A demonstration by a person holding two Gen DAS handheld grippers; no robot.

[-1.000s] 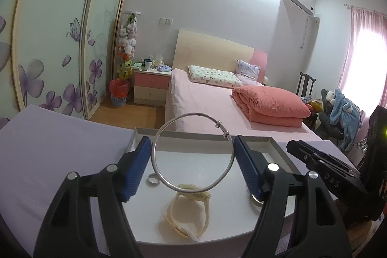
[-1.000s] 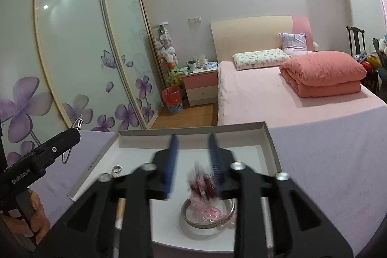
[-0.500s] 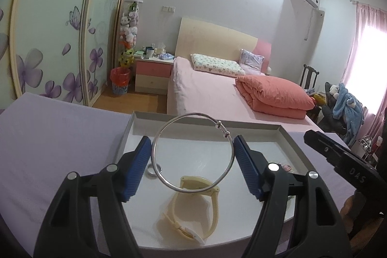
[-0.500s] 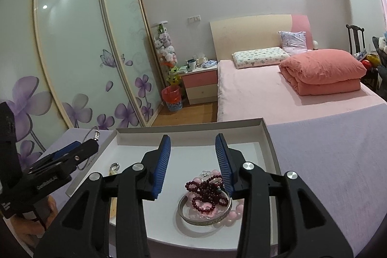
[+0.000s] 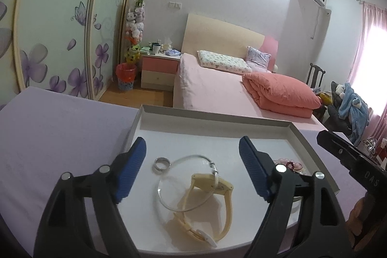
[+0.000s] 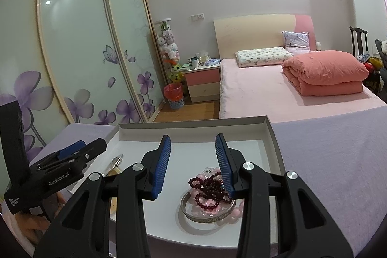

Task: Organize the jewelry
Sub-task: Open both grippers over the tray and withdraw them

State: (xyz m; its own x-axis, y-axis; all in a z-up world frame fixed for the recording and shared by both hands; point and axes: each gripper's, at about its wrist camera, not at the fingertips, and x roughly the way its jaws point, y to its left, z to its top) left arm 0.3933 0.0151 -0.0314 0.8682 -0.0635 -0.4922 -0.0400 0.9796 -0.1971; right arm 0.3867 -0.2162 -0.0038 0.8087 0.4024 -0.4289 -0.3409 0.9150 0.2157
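- Now that the left gripper (image 5: 192, 156) jaws have just been opening, nothing's between them: thin silver bangle (image 5: 183, 183) dropped, lying across the cream watch (image 5: 212, 197) in the tray (image 5: 217, 115).
- Small ring (image 5: 161, 164) just left of it.
- Right gripper (image 6: 193, 161) jaws part-open, empty, over the dark red beads (image 6: 209, 190).
- Bangle placed; judging beads next.

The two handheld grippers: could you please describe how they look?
Both the left gripper and the right gripper have black plastic frames with silver round screw heads and ribbed blue finger pads. White "GenRobot.AI" lettering marks the left one's side.
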